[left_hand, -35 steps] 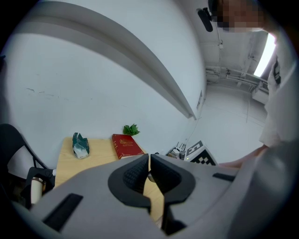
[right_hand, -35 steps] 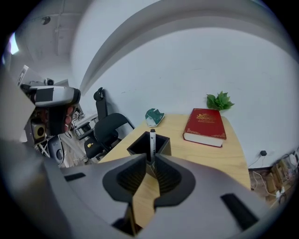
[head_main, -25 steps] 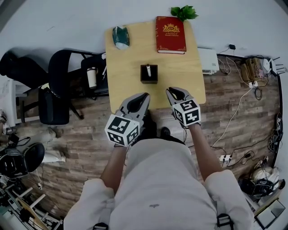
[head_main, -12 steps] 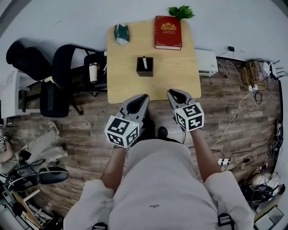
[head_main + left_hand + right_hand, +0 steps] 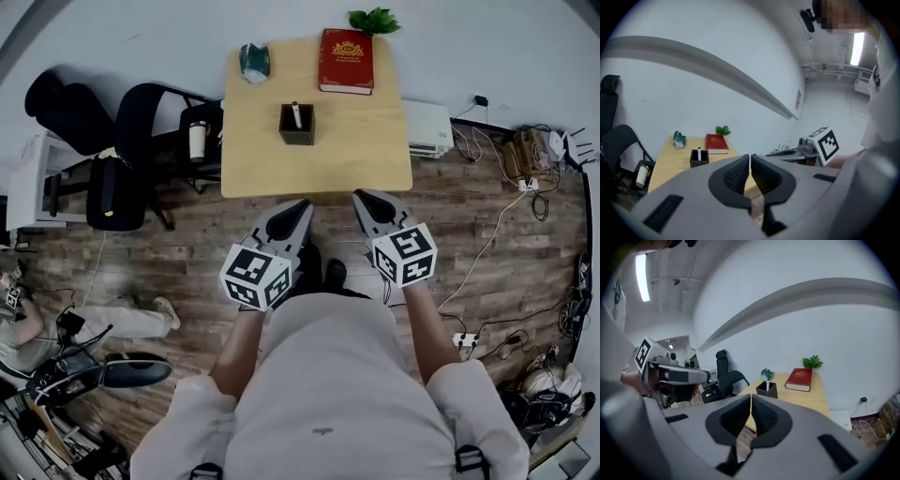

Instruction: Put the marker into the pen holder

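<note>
Marker (image 5: pixel 295 113) in pen holder (image 5: pixel 297 135) on table (image 5: pixel 361 159), book (image 5: pixel 346 61) behind it, plant (image 5: pixel 374 20) behind book

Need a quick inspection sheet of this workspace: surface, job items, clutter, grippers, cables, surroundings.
Surface: light wooden table.
Job's things: marker stands in the black pen holder, mid-table.
Clutter: red book, plant, teal object at the far edge.
Grippers: left gripper and right gripper shut, empty, short of the table.
Cables: cords, power strip on the floor, right.
Surroundings: black chairs left of the table.
</note>
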